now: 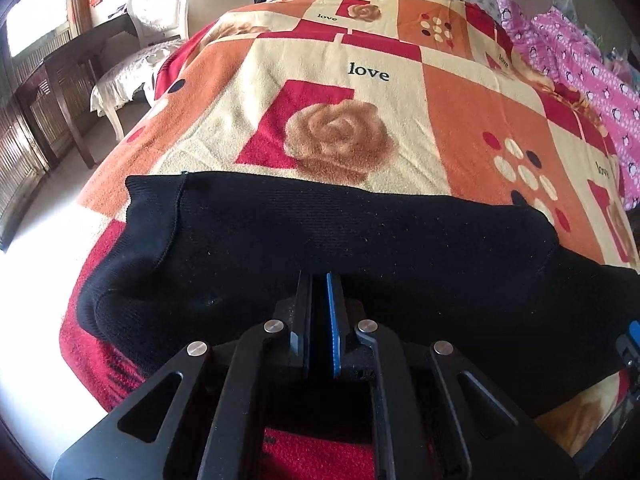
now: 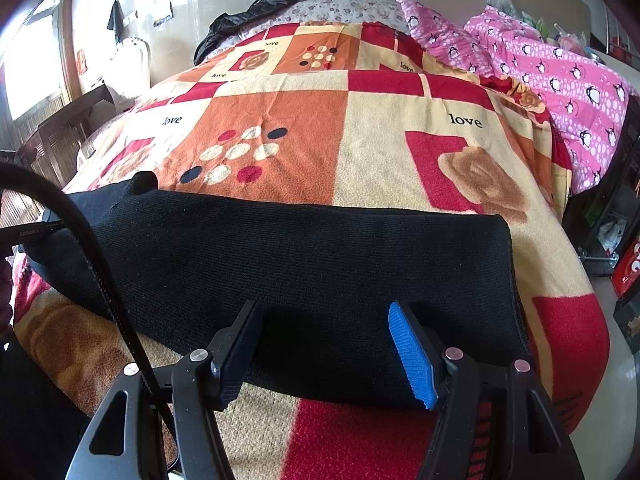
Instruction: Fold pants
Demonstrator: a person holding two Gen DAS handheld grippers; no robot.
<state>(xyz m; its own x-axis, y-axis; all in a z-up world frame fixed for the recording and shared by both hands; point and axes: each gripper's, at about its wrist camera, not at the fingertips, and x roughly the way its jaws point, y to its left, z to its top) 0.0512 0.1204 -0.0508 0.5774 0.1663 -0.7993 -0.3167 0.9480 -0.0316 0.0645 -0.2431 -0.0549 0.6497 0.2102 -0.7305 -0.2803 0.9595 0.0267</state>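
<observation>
Where black pants [image 2: 280, 256] cross a patchwork blanket [image 2: 380, 152], left hand-held gripper [image 1: 320, 280] pinching them, right hand-held gripper [image 2: 324, 312] wide.

I get strong daylight from the window [image 1: 34, 8] far left of my tongs, blowing out the floor [image 1: 36, 300] beside them. Fisheye bends the edges; dark vignette corners. The blanket [image 2: 380, 152] ahead stays sharp.

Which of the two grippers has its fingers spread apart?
The right gripper: a wide gap shows between its fingers above the black pants. The left gripper's fingers stand nearly together.
</observation>
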